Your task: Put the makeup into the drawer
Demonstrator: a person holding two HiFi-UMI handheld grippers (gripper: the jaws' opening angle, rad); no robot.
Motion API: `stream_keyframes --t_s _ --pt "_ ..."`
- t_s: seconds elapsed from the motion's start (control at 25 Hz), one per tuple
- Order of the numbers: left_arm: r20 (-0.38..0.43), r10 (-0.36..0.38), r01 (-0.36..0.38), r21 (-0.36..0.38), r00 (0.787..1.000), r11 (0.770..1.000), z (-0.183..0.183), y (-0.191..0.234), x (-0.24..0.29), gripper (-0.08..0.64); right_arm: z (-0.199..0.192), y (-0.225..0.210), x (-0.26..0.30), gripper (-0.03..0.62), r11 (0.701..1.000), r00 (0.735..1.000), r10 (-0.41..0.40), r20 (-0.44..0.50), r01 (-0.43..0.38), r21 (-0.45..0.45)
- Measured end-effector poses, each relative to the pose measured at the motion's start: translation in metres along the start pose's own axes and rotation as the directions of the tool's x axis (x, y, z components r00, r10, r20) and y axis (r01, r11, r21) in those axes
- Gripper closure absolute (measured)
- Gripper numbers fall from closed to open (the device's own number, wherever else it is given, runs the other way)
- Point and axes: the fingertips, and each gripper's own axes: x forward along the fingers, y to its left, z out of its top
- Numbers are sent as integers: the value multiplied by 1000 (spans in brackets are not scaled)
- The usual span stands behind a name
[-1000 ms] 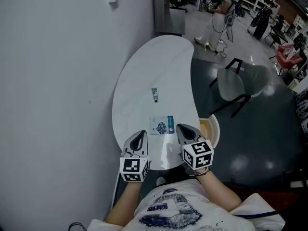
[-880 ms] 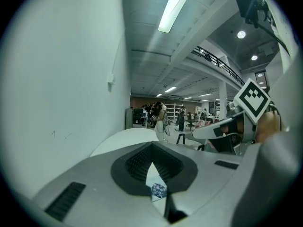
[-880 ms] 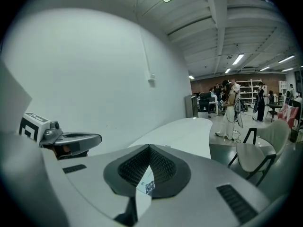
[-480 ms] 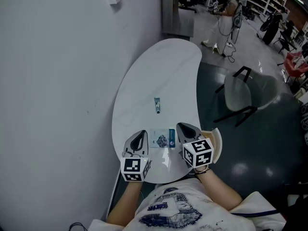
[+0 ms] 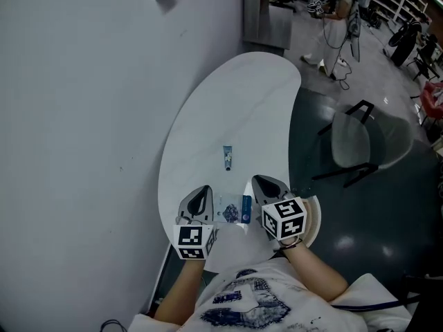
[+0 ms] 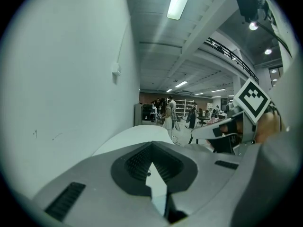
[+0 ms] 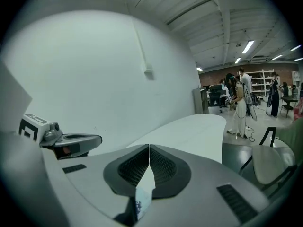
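The white worktop (image 5: 232,109) curves along the wall. My left tool (image 5: 201,192) and right tool (image 5: 262,182), both pinched shut on nothing, tilt slightly downward, flanking the makeup packet (image 5: 232,209).

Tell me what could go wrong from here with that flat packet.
The left gripper and right gripper are both shut beside the flat packet; unopened, they would likely shove it. It lies near the edge of the table, so a shove could drop it. The small tube farther up is easily missed.

Pale wall (image 5: 83,102), dark floor (image 5: 387,213), translucent chair (image 5: 356,140).
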Motion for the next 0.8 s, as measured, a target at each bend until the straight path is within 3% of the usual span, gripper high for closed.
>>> stream_keyframes --t_s 0.8 --pt "-119 58 -61 -15 991 998 -25 31 79 526 -16 -38 89 571 996 989 84 -120 -80 34"
